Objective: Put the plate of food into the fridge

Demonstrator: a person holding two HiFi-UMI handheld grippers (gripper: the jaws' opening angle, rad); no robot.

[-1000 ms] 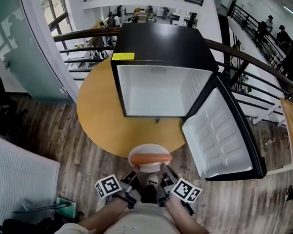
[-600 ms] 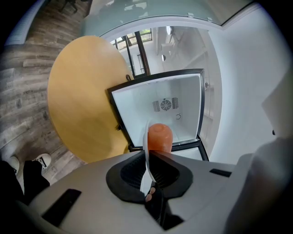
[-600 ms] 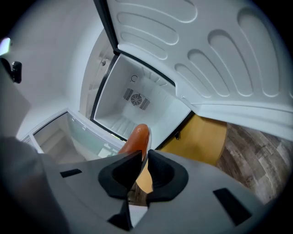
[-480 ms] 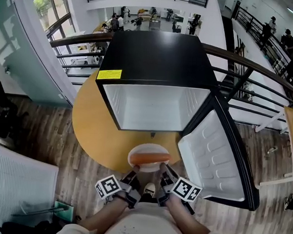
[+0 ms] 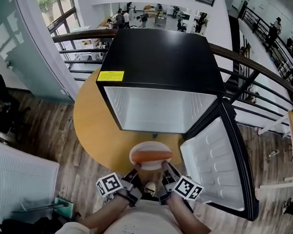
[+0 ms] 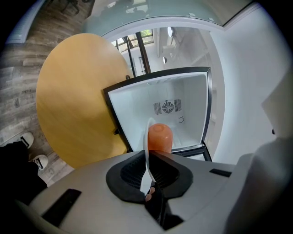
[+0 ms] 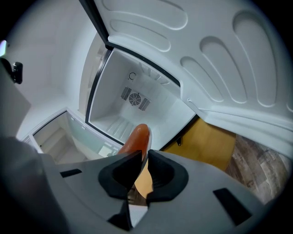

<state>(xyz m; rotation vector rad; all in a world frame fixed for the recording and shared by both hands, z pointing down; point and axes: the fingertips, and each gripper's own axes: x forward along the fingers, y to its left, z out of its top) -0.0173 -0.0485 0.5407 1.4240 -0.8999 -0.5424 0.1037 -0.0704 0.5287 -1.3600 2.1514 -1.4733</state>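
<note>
Listener: Plate (image 5: 144, 148) of food, where is it?

Describer: Lower centre of the head view, over the near edge of the round table (image 5: 94, 120), sausage (image 5: 153, 157) lying crosswise. Left gripper (image 5: 134, 174) and right gripper (image 5: 166, 170) each pinch its near rim, jaws narrow.

Listener: And the fridge (image 5: 159, 107)?

Describer: Open, straight ahead, just above the plate in the frame. Door (image 5: 218, 163) swung to the right.

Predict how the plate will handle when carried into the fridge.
The plate probably is stiff: gripped only at its near rim, it shows no sag. The rounded sausage lies loose on it, so tilting would likely roll it.
</note>
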